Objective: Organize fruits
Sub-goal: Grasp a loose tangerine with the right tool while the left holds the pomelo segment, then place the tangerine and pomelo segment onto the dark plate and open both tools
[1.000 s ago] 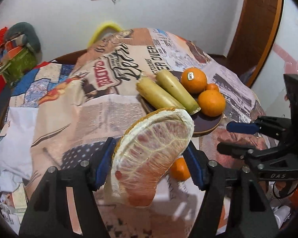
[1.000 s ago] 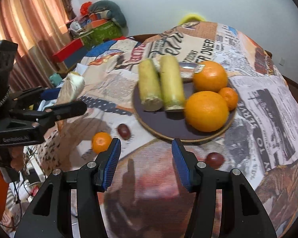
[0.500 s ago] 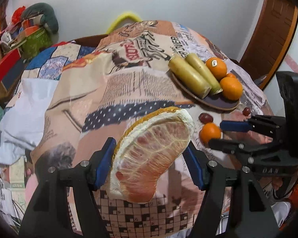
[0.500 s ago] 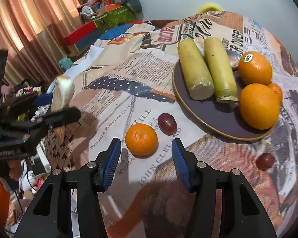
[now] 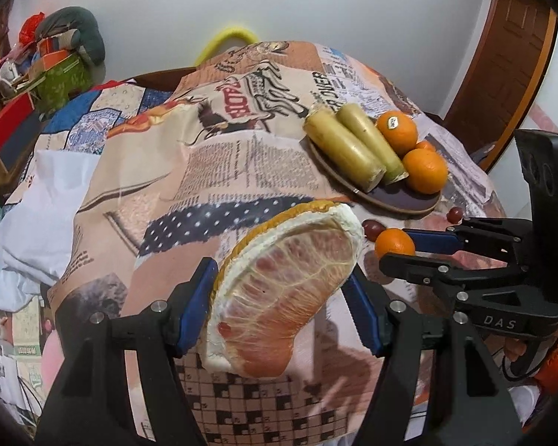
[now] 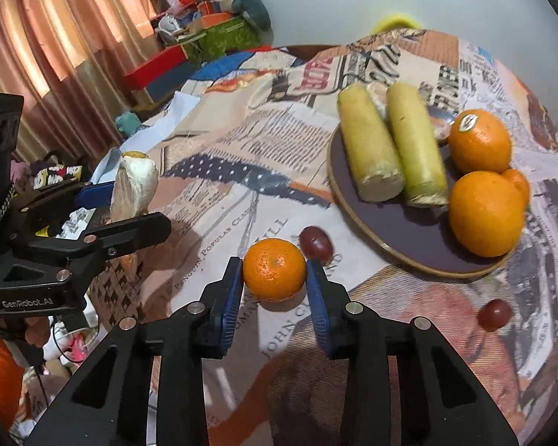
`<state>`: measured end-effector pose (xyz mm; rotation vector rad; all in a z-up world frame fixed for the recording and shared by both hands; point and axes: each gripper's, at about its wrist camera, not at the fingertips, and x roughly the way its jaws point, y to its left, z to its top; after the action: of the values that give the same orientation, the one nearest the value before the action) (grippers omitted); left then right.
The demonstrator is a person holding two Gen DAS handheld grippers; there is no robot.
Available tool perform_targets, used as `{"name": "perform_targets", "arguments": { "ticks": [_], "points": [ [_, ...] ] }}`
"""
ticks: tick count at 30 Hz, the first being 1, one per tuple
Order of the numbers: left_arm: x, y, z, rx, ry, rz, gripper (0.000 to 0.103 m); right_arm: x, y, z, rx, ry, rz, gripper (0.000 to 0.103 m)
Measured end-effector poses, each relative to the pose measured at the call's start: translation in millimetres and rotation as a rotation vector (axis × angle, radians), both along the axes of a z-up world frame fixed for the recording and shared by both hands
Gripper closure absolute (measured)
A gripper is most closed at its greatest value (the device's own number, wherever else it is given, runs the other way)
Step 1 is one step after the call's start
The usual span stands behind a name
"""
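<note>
My left gripper [image 5: 279,277] is shut on a peeled pomelo wedge [image 5: 290,282], held above the newspaper-print tablecloth [image 5: 241,163]. From the right wrist view the wedge [image 6: 134,182] shows edge-on at the left. The jaws of my right gripper [image 6: 274,271] are closing on a small mandarin [image 6: 274,268] that sits on the cloth, and both blue pads touch its sides. A dark round plate [image 6: 390,238] behind it carries two pale cane sticks [image 6: 368,152], two big oranges [image 6: 480,141] and a small one.
A dark red grape [image 6: 316,241] lies just behind the mandarin, and another grape [image 6: 494,314] lies near the table's front right edge. Boxes and clutter [image 6: 212,33] stand beyond the table at the back left, by a curtain. A wooden door [image 5: 502,74] is at the right.
My right gripper came forward and left to the mandarin and its jaws narrowed around it. My left gripper shifted left with the pomelo wedge still in it.
</note>
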<state>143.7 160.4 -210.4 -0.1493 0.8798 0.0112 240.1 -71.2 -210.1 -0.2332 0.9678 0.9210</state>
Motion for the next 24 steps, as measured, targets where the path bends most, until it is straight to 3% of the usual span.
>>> {"name": "perform_targets", "arguments": {
  "ticks": [14,15,17,20,24],
  "points": [
    [34.2,-39.3,33.9,0.008,-0.082,-0.065,0.042,28.5,-60.7,48.8,0.093,-0.115,-0.149,0.071],
    [38.0,-42.5,35.4,0.006,-0.085,-0.073,0.044,31.3,-65.4,51.1,0.097,-0.122,-0.161,0.071],
    [45.2,-48.8,38.4,0.007,-0.089,-0.089,0.065,36.4,-75.8,54.8,0.105,-0.135,-0.185,0.071],
    [56.8,-56.9,42.2,-0.007,-0.104,-0.118,0.085,46.5,-89.4,58.0,0.119,-0.143,-0.222,0.071],
    [71.6,-62.0,36.5,0.003,-0.085,-0.128,0.09,56.5,-100.2,54.8,0.125,-0.129,-0.252,0.071]
  ]
}}
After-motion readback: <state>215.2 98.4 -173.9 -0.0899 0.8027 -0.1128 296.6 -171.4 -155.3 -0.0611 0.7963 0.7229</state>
